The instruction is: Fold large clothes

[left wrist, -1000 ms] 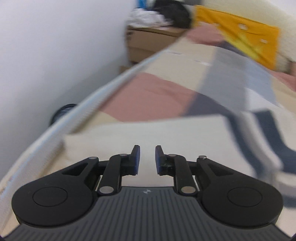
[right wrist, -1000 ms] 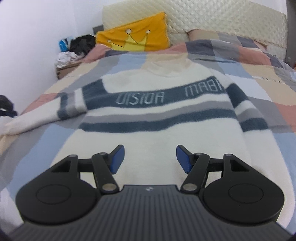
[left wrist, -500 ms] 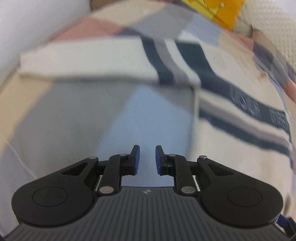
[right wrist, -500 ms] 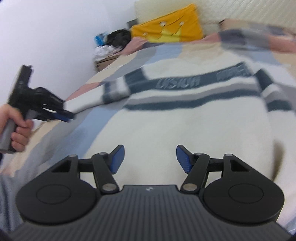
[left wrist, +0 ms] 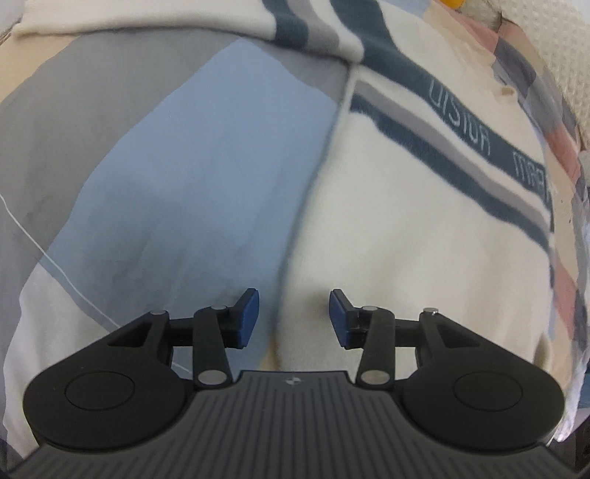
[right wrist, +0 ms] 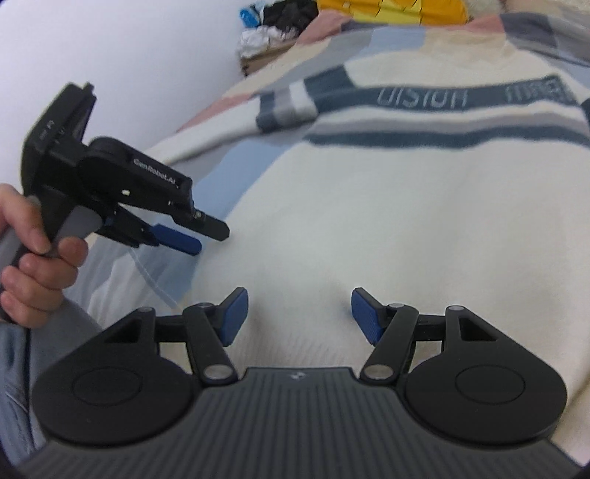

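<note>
Patchwork bedspread (left wrist: pixel 155 191) under cream sweater (right wrist: pixel 368 228); left gripper (left wrist: pixel 293 317) jaws opening, right gripper (right wrist: pixel 298 313) jaws spread.

Open patchwork bedcover (left wrist: pixel 177 191) beside the sweater's (right wrist: pixel 387 228) side edge; the outstretched sleeve (left wrist: pixel 155 18) bounds that room beyond.

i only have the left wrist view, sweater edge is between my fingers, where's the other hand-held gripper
Observer: The right hand-held gripper hangs over the sweater near its bottom hem, jaws open, nothing between them.
Operator: can it see mine
Observer: Yes. Your left hand-held gripper is at the sweater's side edge, jaws opening, not yet on the cloth.
Operator: anything past the pillow end
Observer: A cardboard box with a pile of clothes stands by the wall, beside the yellow pillow.
</note>
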`<control>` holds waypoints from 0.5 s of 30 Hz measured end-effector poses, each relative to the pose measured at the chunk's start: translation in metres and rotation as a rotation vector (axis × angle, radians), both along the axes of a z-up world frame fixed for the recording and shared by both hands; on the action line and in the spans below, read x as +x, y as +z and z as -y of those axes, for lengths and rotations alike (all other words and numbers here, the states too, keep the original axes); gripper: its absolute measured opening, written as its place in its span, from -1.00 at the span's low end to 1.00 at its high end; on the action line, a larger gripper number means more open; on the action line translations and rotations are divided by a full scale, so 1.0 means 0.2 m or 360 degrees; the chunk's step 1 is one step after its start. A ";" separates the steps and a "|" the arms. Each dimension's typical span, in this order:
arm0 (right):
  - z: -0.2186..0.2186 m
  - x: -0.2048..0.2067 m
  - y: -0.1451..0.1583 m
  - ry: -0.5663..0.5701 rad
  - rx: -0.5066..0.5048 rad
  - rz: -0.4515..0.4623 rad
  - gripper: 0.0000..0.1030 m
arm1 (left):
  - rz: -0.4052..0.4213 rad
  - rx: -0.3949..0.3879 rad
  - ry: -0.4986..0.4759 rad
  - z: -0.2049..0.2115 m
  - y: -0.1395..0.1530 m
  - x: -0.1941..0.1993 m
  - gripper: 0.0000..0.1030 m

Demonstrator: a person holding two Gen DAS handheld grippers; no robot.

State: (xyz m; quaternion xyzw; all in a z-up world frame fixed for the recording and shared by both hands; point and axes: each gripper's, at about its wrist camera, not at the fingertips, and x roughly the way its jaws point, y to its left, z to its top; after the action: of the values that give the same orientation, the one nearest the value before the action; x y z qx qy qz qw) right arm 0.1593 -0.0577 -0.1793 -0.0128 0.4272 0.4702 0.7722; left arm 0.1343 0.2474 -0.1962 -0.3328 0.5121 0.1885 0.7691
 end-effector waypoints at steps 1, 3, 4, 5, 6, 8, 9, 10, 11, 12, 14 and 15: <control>-0.01 0.01 -0.02 0.0001 -0.0007 -0.0037 0.24 | -0.0003 -0.0004 -0.0003 0.01 -0.01 0.01 -0.07; -0.01 0.03 -0.04 0.0006 -0.0024 -0.0052 0.10 | -0.0010 -0.0012 -0.0002 0.00 -0.03 0.03 -0.07; -0.01 0.02 -0.04 0.0006 -0.0033 -0.0047 -0.05 | -0.0014 -0.0012 -0.0005 0.01 -0.04 0.04 -0.07; 0.00 0.02 -0.04 -0.0006 -0.0041 -0.0040 -0.31 | -0.0024 -0.0001 -0.0015 0.02 -0.04 0.04 -0.07; 0.01 0.02 -0.04 -0.0029 -0.0043 -0.0024 -0.49 | -0.0026 0.0006 -0.0025 0.02 -0.05 0.05 -0.07; 0.04 0.02 -0.01 -0.0056 -0.0002 0.0003 -0.71 | -0.0021 -0.0008 -0.0047 0.04 -0.06 0.05 -0.07; 0.06 0.02 0.01 -0.0083 0.0024 0.0007 -0.72 | -0.0017 -0.0018 -0.0057 0.05 -0.07 0.06 -0.07; 0.08 0.03 0.02 -0.0110 0.0046 0.0008 -0.73 | -0.0015 -0.0026 -0.0061 0.06 -0.07 0.05 -0.07; 0.10 0.03 0.03 -0.0126 0.0056 0.0017 -0.74 | -0.0013 -0.0041 -0.0062 0.08 -0.07 0.05 -0.07; 0.11 0.04 0.03 -0.0153 0.0059 0.0017 -0.74 | -0.0008 -0.0059 -0.0059 0.09 -0.08 0.04 -0.07; 0.14 0.07 0.03 -0.0202 0.0047 0.0011 -0.74 | 0.0007 -0.0113 -0.0037 0.12 -0.09 0.03 -0.07; 0.15 0.08 0.03 -0.0225 0.0038 0.0003 -0.74 | 0.0013 -0.0145 -0.0017 0.14 -0.09 0.01 -0.07</control>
State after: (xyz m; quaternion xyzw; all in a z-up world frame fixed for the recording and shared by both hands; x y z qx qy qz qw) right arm 0.1756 -0.0875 -0.1742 0.0261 0.4207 0.4196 0.8039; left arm 0.1371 0.2194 -0.2150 -0.3655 0.5188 0.1597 0.7562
